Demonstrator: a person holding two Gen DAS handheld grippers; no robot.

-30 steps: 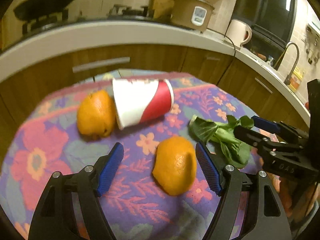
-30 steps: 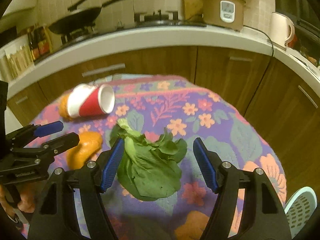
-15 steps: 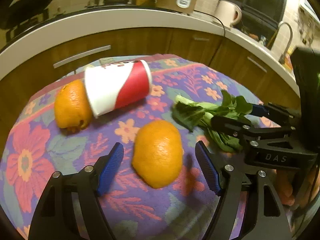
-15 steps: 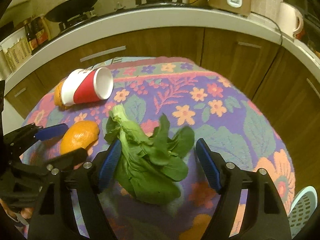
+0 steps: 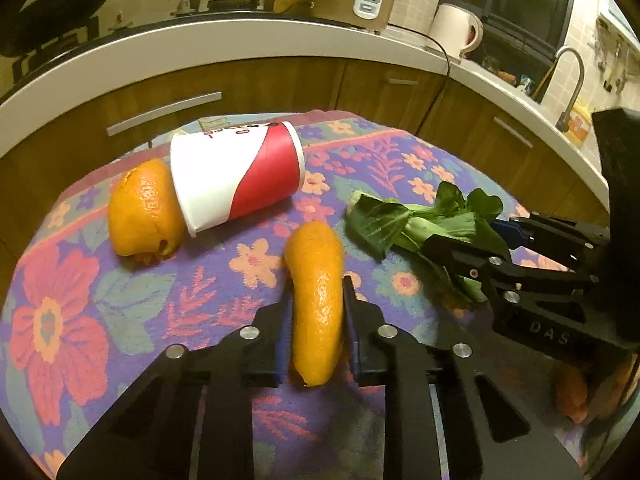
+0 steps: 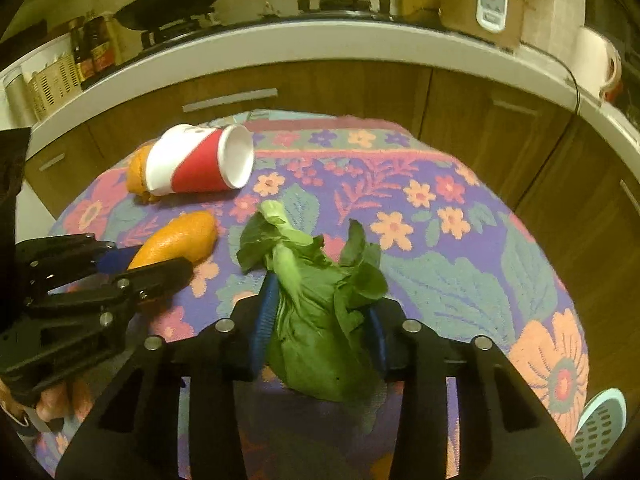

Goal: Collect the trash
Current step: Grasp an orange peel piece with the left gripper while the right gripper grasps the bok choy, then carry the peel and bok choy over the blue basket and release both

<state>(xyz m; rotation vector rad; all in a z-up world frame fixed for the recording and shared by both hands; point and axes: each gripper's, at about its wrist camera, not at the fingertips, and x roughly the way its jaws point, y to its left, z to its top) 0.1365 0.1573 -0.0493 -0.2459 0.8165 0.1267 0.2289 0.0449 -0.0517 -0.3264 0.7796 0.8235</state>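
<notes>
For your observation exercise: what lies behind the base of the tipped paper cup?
An orange peel lies against the base of the paper cup, on the flowered cloth. The cup hides the peel's far edge.

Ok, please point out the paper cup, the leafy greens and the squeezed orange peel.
paper cup (image 5: 224, 176), left wrist view, on its white side wall.
leafy greens (image 6: 316, 344), right wrist view, on the broad leaf between the fingers.
squeezed orange peel (image 5: 316, 280), left wrist view, on its middle.

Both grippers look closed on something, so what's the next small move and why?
Probably lift both straight up. The left gripper squeezes an orange peel and the right gripper pinches the greens, both apparently touching the cloth; no bin shows.
</notes>
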